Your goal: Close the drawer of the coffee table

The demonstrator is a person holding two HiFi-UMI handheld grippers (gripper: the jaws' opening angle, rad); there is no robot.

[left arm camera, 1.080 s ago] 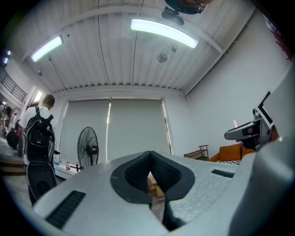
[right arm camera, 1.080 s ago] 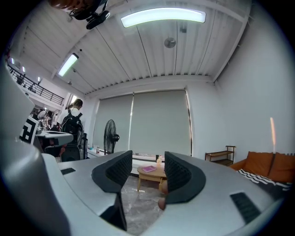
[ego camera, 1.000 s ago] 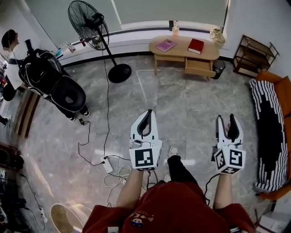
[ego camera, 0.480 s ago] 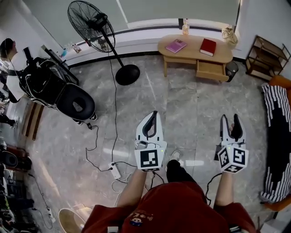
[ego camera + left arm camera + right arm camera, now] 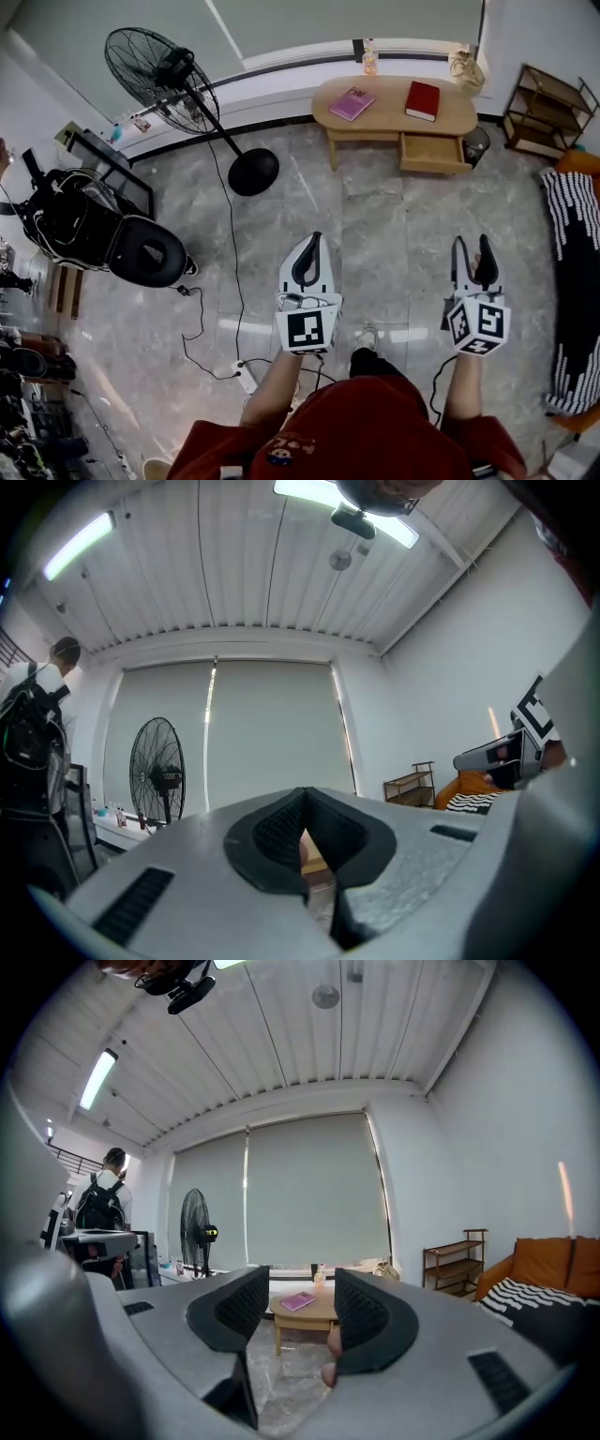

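Observation:
The wooden coffee table (image 5: 394, 114) stands by the far wall, well ahead of both grippers. Its drawer (image 5: 433, 154) on the right side is pulled out. A pink book (image 5: 352, 103) and a red book (image 5: 423, 100) lie on top. My left gripper (image 5: 309, 244) is held level over the floor, jaws shut with nothing in them. My right gripper (image 5: 472, 247) is open and empty. In the right gripper view the table (image 5: 302, 1316) shows between the jaws, far off. The left gripper (image 5: 303, 794) mostly hides it in its own view.
A standing fan (image 5: 169, 80) with a round base (image 5: 253, 172) stands left of the table. A black seat on a frame (image 5: 103, 230) and floor cables (image 5: 211, 323) are at the left. A shelf (image 5: 544, 112) and an orange sofa with a striped blanket (image 5: 570, 272) line the right.
The person has walked forward toward the table, carrying both grippers along. The floor cables and the power strip slid down the picture. Neither gripper's jaws changed.

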